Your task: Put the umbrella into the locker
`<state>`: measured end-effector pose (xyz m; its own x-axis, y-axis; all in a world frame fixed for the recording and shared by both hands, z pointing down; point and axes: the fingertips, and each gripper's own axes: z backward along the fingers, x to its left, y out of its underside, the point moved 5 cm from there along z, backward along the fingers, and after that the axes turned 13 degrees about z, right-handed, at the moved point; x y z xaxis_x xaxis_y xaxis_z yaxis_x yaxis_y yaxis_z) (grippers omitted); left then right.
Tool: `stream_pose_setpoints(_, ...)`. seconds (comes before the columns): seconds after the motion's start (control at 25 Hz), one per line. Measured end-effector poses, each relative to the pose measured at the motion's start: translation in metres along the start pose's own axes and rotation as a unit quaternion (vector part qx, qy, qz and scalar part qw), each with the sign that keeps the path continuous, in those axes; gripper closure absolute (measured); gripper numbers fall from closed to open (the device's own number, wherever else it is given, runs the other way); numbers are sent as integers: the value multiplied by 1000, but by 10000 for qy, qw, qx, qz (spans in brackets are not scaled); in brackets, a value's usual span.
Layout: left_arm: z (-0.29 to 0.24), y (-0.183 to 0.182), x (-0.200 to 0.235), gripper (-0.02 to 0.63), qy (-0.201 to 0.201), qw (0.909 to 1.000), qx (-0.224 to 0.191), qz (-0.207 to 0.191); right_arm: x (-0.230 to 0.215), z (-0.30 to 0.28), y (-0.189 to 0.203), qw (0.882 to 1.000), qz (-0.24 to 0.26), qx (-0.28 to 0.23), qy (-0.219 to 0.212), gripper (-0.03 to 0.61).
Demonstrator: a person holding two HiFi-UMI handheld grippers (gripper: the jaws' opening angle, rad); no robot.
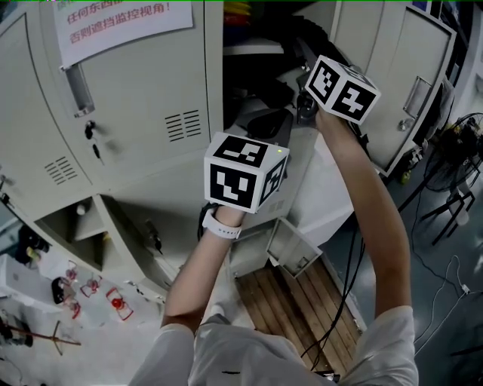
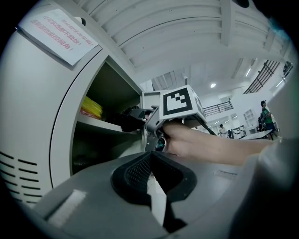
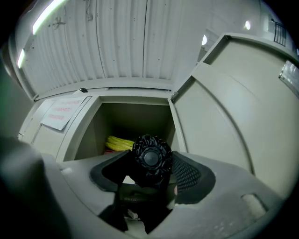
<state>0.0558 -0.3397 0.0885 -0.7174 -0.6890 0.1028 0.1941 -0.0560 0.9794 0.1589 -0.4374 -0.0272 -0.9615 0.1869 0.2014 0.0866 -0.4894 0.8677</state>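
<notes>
The black folded umbrella (image 3: 150,161) shows end-on in the right gripper view. It lies along my right gripper (image 3: 153,153), which is shut on it, the ribbed cap between the two pads. The cap points at the open locker compartment (image 3: 133,119), just in front of its opening. In the left gripper view the right gripper (image 2: 145,120) holds the umbrella (image 2: 130,119) at shelf (image 2: 105,125) height in the doorway. My left gripper (image 2: 149,156) hangs lower and nearer to me, shut, with nothing in it. In the head view its cube (image 1: 245,172) sits below the right cube (image 1: 341,88).
A yellow bundle (image 3: 117,142) lies at the back left of the compartment's shelf. The locker door (image 3: 229,121) stands open on the right. Closed doors with a paper notice (image 1: 121,22) are at the left. Low open compartments (image 1: 75,222), a wooden pallet (image 1: 302,301) and cables lie below.
</notes>
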Motion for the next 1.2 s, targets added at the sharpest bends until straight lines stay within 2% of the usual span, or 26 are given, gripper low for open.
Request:
stream_pose_setpoints(0.16,0,-2,-1,595,-8,10000,-6,-35,-3,-5,-2,9999,137,71,29,337)
stream_pose_setpoints(0.72,1,-5,20,595,-138,9999,-7,-59,7,-50,8,9985,94,513,-157,342)
stream_pose_setpoints(1.0,7,-1,26,595,-201,9998,-12,5,6,-43,11,9986,-102,392,-329,333)
stream_pose_setpoints(1.2,15,11,23,595,-229,9997,27,102,11,-17,9,9985,269,248,-409,327)
